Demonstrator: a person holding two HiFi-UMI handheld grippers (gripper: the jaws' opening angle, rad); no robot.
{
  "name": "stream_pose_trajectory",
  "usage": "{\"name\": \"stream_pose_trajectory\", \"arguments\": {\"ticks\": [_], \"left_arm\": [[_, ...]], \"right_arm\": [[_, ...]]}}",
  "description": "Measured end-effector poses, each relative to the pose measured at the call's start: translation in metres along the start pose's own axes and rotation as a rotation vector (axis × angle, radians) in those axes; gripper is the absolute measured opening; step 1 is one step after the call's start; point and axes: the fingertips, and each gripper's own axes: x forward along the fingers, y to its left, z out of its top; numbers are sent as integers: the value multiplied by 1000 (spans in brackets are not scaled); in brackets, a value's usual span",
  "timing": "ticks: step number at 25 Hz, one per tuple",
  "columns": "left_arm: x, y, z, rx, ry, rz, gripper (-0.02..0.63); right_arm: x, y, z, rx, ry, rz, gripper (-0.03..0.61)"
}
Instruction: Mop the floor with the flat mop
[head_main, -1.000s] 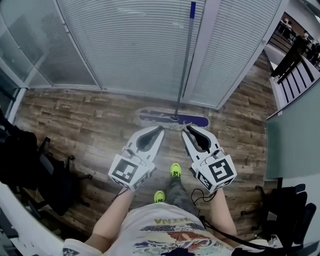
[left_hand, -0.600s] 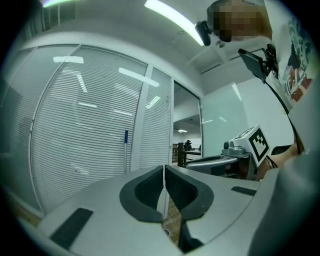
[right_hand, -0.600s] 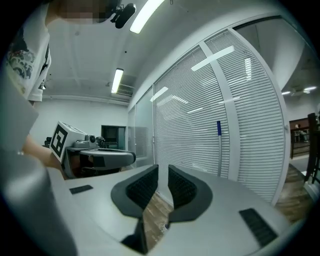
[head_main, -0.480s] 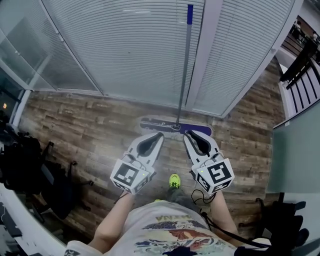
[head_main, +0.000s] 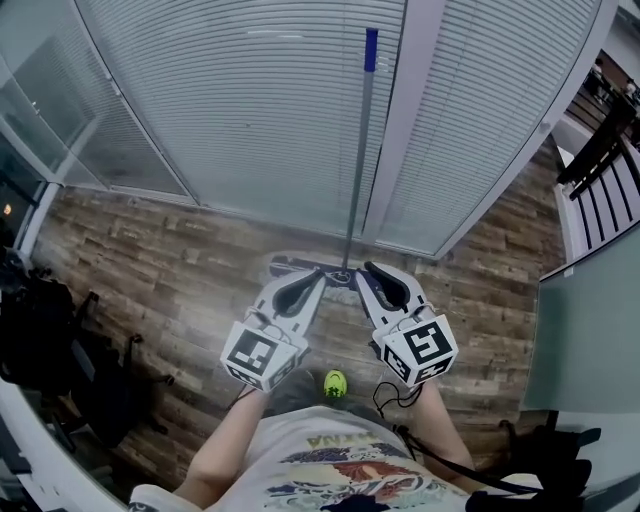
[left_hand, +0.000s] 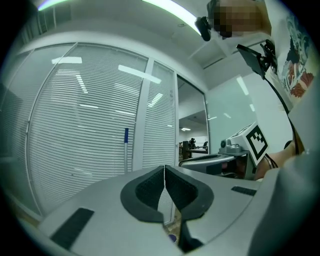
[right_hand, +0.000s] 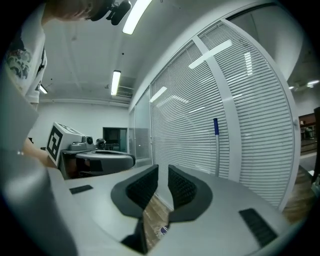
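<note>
Just beyond left gripper and right gripper jaws stands the flat mop.

The mop head lies on the floor at 12 o'clock, near the foot of the blind-covered wall. The mop handle rises against that wall. The left tool and right tool sit side by side just before the head. A shoe stands behind them at 6 o'clock.
</note>
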Motion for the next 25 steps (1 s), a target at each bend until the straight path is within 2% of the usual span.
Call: {"name": "stream_pose_trajectory", "arguments": {"ticks": [5, 11, 18, 25], "left_arm": [[24, 18, -9, -20, 10, 12, 5], [66, 58, -16, -49, 7, -17, 5], [150, 128, -7, -118, -26, -109, 5], [235, 194, 9, -86, -31, -184, 5]], "right_arm": [[24, -23, 4, -4, -6, -6, 41], [69, -57, 5, -6, 13, -27, 41], [136, -129, 26, -53, 51, -117, 41], [215, -201, 48, -47, 52, -148, 41]]}}
